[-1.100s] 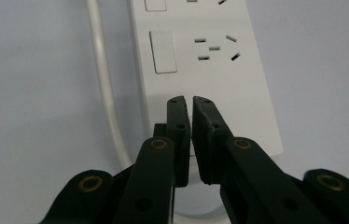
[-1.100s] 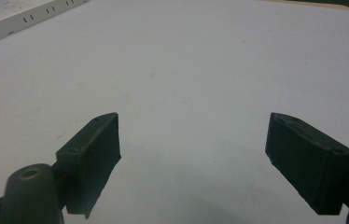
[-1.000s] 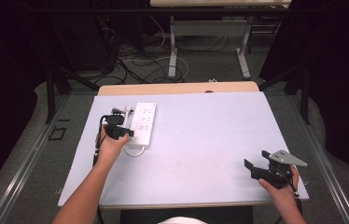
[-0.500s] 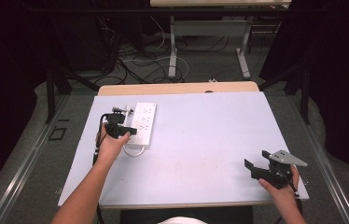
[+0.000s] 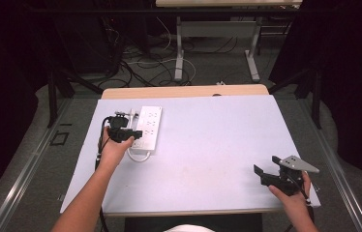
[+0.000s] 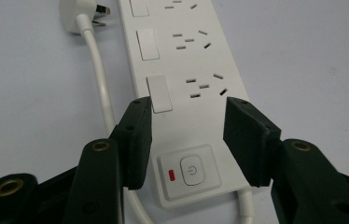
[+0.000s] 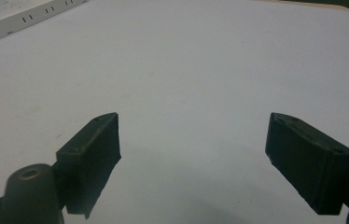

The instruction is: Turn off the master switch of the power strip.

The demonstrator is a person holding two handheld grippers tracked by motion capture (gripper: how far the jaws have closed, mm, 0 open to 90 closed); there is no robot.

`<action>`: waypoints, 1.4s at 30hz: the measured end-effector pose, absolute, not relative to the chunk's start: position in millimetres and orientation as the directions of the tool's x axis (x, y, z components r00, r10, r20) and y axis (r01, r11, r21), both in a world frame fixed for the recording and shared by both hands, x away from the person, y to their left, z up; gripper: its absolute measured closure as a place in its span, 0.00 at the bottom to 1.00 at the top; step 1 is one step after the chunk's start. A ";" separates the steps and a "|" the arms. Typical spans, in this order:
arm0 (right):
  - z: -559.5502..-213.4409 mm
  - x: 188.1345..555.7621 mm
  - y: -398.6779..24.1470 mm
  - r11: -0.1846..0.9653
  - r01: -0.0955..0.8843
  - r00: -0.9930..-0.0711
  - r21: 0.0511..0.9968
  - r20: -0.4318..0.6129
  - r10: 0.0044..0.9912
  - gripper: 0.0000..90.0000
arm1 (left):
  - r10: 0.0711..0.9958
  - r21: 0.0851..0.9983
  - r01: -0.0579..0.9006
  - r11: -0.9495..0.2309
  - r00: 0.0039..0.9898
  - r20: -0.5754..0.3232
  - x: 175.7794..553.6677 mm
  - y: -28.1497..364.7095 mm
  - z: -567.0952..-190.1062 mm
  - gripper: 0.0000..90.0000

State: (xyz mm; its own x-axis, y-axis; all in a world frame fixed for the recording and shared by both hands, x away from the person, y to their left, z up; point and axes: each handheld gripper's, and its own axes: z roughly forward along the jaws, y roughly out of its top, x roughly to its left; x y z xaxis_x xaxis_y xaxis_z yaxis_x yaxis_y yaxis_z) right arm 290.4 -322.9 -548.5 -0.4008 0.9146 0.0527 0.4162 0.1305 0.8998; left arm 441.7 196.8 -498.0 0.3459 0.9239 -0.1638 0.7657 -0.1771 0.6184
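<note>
Over power strip (image 6: 182, 93): left gripper (image 6: 187, 135), jaws apart.

A white power strip (image 5: 148, 127) lies on the pale table (image 5: 218, 145), its plug (image 6: 80, 14) beside it.

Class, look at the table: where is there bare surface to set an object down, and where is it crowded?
The pale table top is bare from the white power strip across to the right gripper and the far right edge. The far left corner is crowded: strip, white cord and plug, left gripper.
</note>
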 end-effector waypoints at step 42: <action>-548.1 289.7 -323.5 0.122 0.402 -0.395 0.907 0.052 0.917 0.19 | 0.850 0.771 0.611 -0.181 0.491 -0.190 427.0 193.0 -482.4 0.21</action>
